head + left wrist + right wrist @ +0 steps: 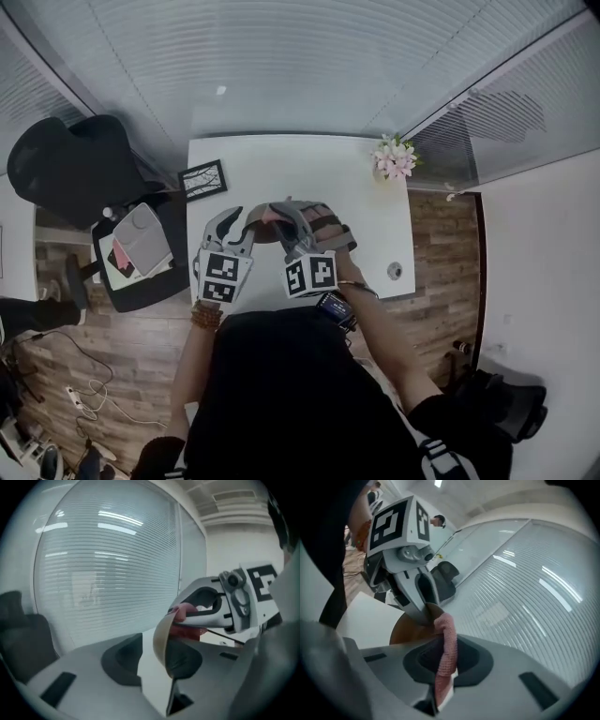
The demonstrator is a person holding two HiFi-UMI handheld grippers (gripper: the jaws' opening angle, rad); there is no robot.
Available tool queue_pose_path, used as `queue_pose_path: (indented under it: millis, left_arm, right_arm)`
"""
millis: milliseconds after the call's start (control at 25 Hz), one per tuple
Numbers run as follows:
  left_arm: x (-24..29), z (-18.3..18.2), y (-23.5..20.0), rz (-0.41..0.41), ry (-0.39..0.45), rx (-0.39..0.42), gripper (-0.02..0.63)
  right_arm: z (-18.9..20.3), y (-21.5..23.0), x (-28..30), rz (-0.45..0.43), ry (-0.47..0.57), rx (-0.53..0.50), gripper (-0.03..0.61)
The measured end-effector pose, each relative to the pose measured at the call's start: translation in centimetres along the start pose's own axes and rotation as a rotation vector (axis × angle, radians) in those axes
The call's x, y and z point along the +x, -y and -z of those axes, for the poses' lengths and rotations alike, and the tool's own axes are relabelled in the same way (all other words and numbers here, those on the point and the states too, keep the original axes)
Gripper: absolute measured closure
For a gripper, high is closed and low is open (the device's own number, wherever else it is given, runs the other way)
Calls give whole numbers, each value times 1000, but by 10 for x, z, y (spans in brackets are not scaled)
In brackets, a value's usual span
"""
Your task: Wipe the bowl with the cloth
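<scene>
- White table (291, 169) before slatted blinds — a flower vase (394, 159) at its far right corner, a framed picture (202, 180) at its left edge.
- Left gripper (154, 660): jaws parted, the tan bowl (160, 637) rim between them, beside one pad and clear of the other.
- Right gripper (447, 663): clenched on the pink cloth (449, 639), whose upper end meets the bowl's rim.
- Bowl is raised over the table's near edge — between both grippers.

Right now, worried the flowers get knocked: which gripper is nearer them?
Right. The right gripper, shut on the cloth, is left of the flowers; the left gripper, jaws around the rim of the bowl, lies farther left.
</scene>
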State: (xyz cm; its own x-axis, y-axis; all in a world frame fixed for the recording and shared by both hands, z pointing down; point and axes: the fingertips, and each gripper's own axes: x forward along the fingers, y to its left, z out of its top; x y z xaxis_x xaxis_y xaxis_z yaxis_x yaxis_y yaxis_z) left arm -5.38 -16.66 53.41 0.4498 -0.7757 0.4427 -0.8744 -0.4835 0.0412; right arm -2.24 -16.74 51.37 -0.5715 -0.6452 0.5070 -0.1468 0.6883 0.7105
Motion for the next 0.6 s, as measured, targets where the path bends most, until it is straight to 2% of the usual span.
queue_pose_path:
  millis: [80, 120, 240, 320, 360, 440, 520, 560, 600]
  left_arm:
    - [1, -2, 7, -18, -13, 96, 530]
    - [1, -4, 9, -22, -12, 104, 577]
    - [-2, -16, 6, -15, 38, 10, 580]
    - [-7, -25, 1, -13, 106, -112, 578]
    - [-11, -28, -3, -7, 151, -198, 575]
    - [-17, -33, -15, 28, 256, -427, 569]
    - [-17, -28, -24, 80, 327, -653, 558]
    - [-15, -21, -25, 94, 326, -704, 555]
    - [-12, -13, -24, 94, 300, -692, 552]
  right_arm:
    - [-6, -9, 0, -29, 7, -64, 555]
    - [-9, -10, 0, -31, 9, -67, 555]
    - [-13, 1, -1, 10, 27, 34, 554]
    - [-15, 13, -5, 66, 51, 122, 551]
    - [-16, 19, -7, 97, 67, 165, 549]
    - [-19, 32, -10, 143, 103, 270, 549]
    - [-20, 37, -9, 137, 118, 374, 551]
    - [-18, 34, -6, 112, 110, 401, 551]
    - [-15, 28, -2, 83, 97, 400, 552]
